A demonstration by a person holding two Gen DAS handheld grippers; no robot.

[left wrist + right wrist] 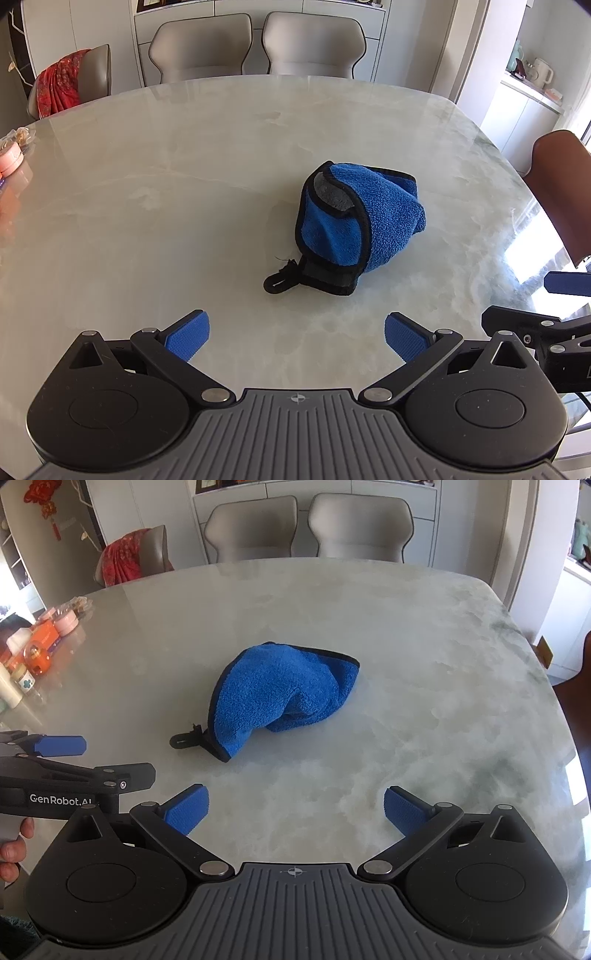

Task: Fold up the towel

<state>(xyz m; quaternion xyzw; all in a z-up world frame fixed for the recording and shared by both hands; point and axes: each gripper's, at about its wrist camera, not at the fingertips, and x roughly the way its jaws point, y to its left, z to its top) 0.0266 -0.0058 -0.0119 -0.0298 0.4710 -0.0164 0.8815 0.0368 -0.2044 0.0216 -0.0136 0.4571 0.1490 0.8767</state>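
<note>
towel unfolded, both your grippers empty
the blue towel (354,221) sits bunched mid-table (147,166); your left gripper (293,338) and right gripper (293,812) hover near the near edge, fingers spread apart

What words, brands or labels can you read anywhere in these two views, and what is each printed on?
"GenRobot.AI": white lettering on the black body of the left gripper, seen in the right wrist view; its last letter is partly hidden.
Orange boxes at the table's left edge: any print is too small to read.
The blue towel shows no label.
</note>
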